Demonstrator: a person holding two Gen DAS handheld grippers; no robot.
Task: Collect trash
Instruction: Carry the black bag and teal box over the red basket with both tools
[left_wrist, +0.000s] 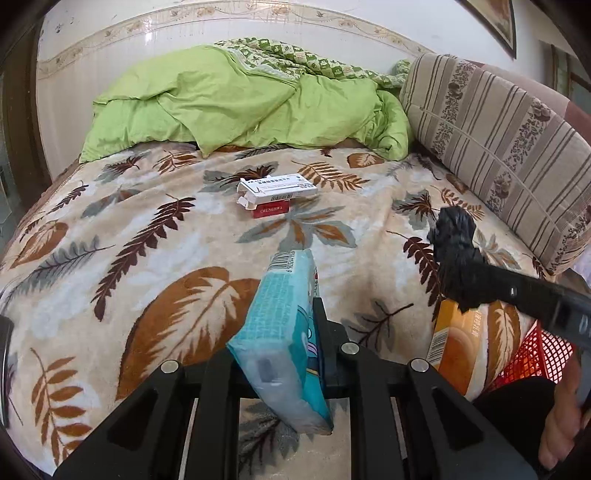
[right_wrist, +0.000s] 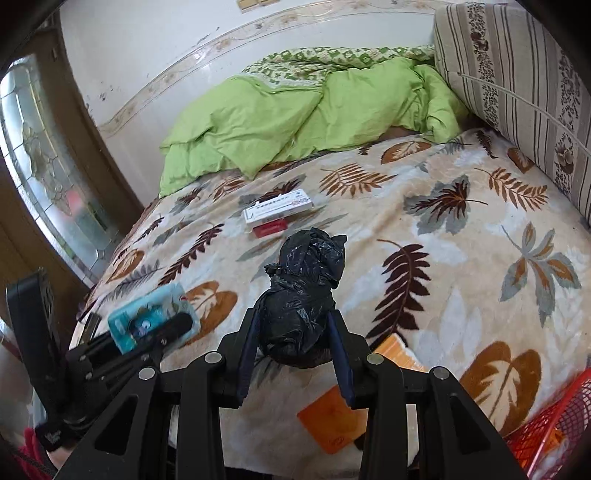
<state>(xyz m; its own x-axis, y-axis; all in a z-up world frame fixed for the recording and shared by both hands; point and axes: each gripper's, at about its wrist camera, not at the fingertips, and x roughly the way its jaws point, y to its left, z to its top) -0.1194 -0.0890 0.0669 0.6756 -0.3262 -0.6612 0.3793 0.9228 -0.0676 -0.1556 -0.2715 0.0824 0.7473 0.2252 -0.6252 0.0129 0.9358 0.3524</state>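
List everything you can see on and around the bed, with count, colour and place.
tissue pack: one, light blue, gripped by the left gripper
black bag: one, bundled, gripped by the right gripper
white box: one, mid-bed, stacked on the red pack
red pack: one, mid-bed, under the white box
orange box: one, near bed edge
red basket: one, mesh, beside the bed at right
green quilt: one, far end of the bed
striped cushion: one, beige-brown, along the right side
leaf blanket: one, covering the bed
left gripper: shut on tissue pack
right gripper: shut on black bag

"CHUNGHWA" in white on the red cigarette pack (left_wrist: 270, 210) under the white box (left_wrist: 277, 189).
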